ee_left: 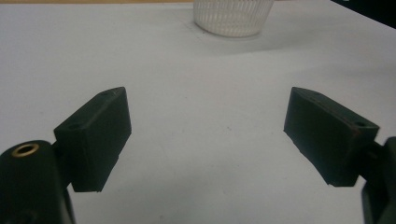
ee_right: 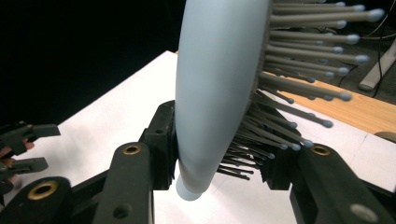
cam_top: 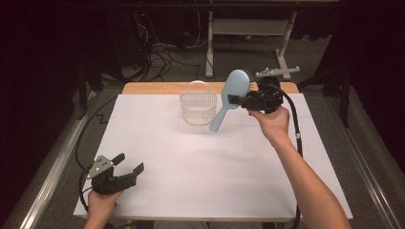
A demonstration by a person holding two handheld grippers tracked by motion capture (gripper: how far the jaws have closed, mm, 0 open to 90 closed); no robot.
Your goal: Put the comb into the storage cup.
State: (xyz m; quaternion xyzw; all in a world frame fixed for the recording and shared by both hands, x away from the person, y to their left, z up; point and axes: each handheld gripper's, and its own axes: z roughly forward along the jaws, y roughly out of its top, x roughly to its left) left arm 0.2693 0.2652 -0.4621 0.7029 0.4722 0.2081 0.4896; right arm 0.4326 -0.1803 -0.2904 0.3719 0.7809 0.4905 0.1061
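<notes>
Left tool: I have my left tool [cam_top: 128, 164] low at the near left corner of the counter, one hand under it; in the left gripper view its two black jaws stand wide apart with nothing but white sheet between them
Right tool: I have my right tool [cam_top: 232, 100] raised at the far right, jaws closed in tight on the hairbrush
Counts: I count two tools, one hairbrush, one basket
Hairbrush: the light blue hairbrush [cam_top: 231, 94] is off the counter, gripped where the head narrows into the handle; the head points up and away, the handle hangs down and to the left past the tool
Grip detail: in the right gripper view one jaw presses the smooth back of the hairbrush [ee_right: 217, 88], the other sits on the bristle side, among the grey bristles [ee_right: 299, 84]
Basket: the clear ribbed basket [cam_top: 197, 106] stands upright at the far middle, just left of the handle tip; I cannot tell whether they touch
Counter: a white sheet covers the counter [cam_top: 200, 162], with a strip of wood showing at its far edge
Room: dark beyond, with cables [cam_top: 157, 57] on a grey floor and a white metal stand [cam_top: 282, 43]
</notes>
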